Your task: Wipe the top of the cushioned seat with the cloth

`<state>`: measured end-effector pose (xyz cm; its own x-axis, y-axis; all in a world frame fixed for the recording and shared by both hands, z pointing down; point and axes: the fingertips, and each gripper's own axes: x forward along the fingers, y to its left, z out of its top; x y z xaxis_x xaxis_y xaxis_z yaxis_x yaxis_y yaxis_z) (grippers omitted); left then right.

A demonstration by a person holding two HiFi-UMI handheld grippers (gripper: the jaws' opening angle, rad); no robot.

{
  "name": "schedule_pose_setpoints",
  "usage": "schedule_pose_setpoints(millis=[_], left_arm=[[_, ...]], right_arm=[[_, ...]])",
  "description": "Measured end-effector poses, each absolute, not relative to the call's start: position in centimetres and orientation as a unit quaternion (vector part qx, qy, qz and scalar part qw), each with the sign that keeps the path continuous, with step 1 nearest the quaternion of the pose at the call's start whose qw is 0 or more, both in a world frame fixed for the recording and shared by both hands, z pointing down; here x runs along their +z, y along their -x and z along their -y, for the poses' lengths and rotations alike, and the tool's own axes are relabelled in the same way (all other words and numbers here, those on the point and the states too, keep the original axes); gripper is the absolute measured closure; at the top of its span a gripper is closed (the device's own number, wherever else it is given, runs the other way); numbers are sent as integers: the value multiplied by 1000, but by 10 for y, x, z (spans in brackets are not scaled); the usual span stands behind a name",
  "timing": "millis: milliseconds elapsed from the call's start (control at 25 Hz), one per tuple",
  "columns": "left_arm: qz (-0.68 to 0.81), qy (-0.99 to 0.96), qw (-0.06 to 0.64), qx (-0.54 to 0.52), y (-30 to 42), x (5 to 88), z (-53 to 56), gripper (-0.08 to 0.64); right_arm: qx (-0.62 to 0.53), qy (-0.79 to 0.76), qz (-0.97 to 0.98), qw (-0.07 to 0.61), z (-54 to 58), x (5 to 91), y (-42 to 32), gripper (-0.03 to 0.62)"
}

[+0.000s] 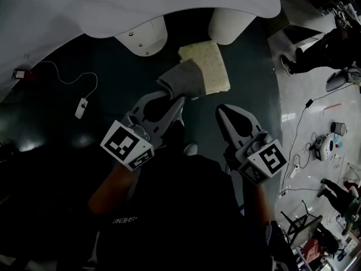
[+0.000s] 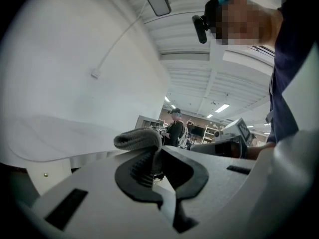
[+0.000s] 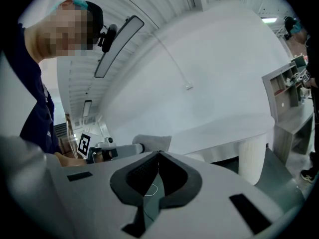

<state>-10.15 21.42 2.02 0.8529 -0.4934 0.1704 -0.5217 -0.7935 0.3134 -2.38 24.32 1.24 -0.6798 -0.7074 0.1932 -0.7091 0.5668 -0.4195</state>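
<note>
The white cushioned seat (image 1: 113, 4) fills the top of the head view and stands on ribbed white legs (image 1: 230, 24). It also shows as a broad white surface in the left gripper view (image 2: 75, 83) and the right gripper view (image 3: 214, 78). My left gripper (image 1: 176, 99) is shut on a folded grey cloth (image 1: 183, 79), held below the seat's edge and above the dark floor. Seen from the left gripper (image 2: 152, 156), the cloth (image 2: 139, 139) bulges out past the jaw tips. My right gripper (image 1: 224, 113) hangs beside it, shut (image 3: 158, 156) with nothing between its fingers.
A pale yellow pad (image 1: 207, 65) lies on the dark floor mat (image 1: 113, 78) just past the cloth. A white cable with a small plug (image 1: 82, 107) trails at the left. At the right, on the light floor, a person stands (image 1: 321, 49) among cables and clutter (image 1: 327, 143).
</note>
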Motion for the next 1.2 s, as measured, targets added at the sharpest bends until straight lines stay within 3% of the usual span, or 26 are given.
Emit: schedule_pose_setpoints(millis=[560,1200], left_arm=[[242,-944,218,57,124,69,-51,541],[268,-922,257,106,117,187,12,540]], right_arm=[[270,-420,866,15,-78,55,47,566],[330,-398,855,48,-14,155,29,566]])
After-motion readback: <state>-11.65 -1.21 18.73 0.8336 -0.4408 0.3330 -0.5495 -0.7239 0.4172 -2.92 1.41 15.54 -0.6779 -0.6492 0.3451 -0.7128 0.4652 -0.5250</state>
